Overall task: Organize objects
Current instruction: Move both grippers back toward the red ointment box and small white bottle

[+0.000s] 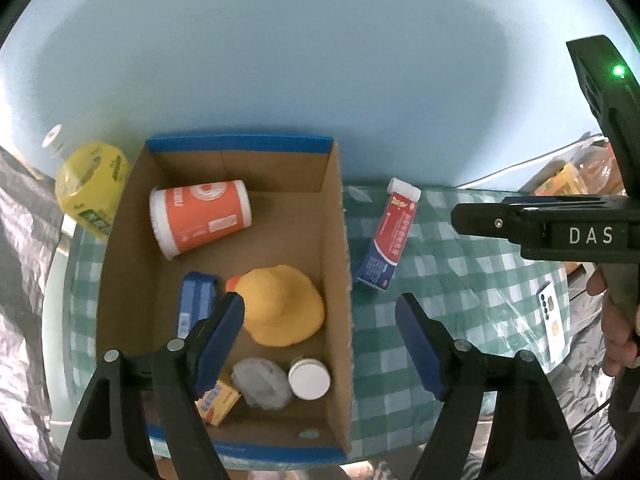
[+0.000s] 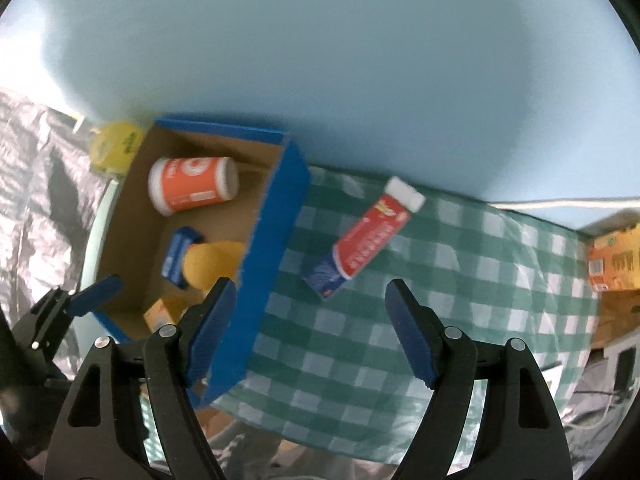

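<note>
Currently, from the left wrist view, we see the left gripper (image 1: 320,330) with its 2 blue pads spread wide and nothing between them; its left pad hangs over the cardboard box (image 1: 338,240) and its right pad over the checked cloth (image 1: 460,280), so the jaws straddle the box's right wall. The toothpaste tube (image 1: 386,236) lies on the cloth just outside that wall, ahead of and slightly right of the gap, with its white cap at the far end and its flat crimped end nearest us; its long axis runs nearly along our pointing line, tilted a little to the right. Inside the box we log an orange cup (image 1: 200,216) on its side, a yellow rubber duck (image 1: 280,304), a small blue box (image 1: 196,304), a white-lidded jar (image 1: 310,378), a grey wad and a yellow carton. A yellow bottle (image 1: 90,184) stands outside the box to the left. Next, from the right wrist view, the right gripper (image 2: 310,332) is likewise spread and empty, above the cloth (image 2: 440,288) beside the box (image 2: 276,208). The tube (image 2: 368,240) sits ahead of its gap, almost centred, axis slanting from near-left up to far-right. We judge the right hand the better placed of the 2: the tube is the 1 item left on the cloth in these views, and a roll of the wrist should set the pads across its narrow width.
</note>
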`<state>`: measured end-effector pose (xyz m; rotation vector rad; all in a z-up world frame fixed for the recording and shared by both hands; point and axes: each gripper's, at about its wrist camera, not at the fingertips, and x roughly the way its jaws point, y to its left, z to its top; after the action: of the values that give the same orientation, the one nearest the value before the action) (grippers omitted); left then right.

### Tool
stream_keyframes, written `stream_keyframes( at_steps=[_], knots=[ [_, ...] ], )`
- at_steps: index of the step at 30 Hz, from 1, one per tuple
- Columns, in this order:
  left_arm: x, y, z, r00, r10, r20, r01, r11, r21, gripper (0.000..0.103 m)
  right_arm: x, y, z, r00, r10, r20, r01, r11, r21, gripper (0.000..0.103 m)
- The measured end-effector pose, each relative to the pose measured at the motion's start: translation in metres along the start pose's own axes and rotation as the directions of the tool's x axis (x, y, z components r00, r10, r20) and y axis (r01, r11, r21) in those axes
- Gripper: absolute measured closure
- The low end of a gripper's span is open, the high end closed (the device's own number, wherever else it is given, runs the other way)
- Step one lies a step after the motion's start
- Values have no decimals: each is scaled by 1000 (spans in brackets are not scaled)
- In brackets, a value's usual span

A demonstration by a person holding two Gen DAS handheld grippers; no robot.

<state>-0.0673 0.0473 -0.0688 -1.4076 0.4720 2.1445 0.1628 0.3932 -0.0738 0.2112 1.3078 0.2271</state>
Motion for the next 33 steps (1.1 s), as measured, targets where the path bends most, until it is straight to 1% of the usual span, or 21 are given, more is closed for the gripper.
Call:
stream_keyframes(
  at_steps=[7,12,16,19,22,24,28,33],
  knots=[
    [24,-22,13,999,-4,-44,4,1000,16,24,14,-44,2,999,-43,-13,44,996,81,25],
    [39,-44,21,998,-4,-63,7,999,50,24,32,-74,11,999,-40,-26,43,987,155,25],
    [55,-60,26,997,10,-83,-4,997,73,24,50,-95,17,998,-38,-46,46,981,188,25],
    [63,-63,30,997,10,-81,-6,999,51,24,67,-108,23,998,-18,-59,31,975,222,25],
    [70,-66,33,997,13,-82,-11,1000,19,24,79,-115,28,999,-20,-41,29,970,241,25],
    [74,-70,35,998,13,-69,-12,1000,13,23,88,-118,30,999,-22,-28,28,968,250,25],
    [86,-79,38,996,63,-62,-60,997,43,23,104,-122,33,1000,-23,2,22,969,247,25],
    [98,-75,43,990,117,-80,-117,993,4,22,127,-130,36,1000,-16,12,12,964,265,25]
  ],
)
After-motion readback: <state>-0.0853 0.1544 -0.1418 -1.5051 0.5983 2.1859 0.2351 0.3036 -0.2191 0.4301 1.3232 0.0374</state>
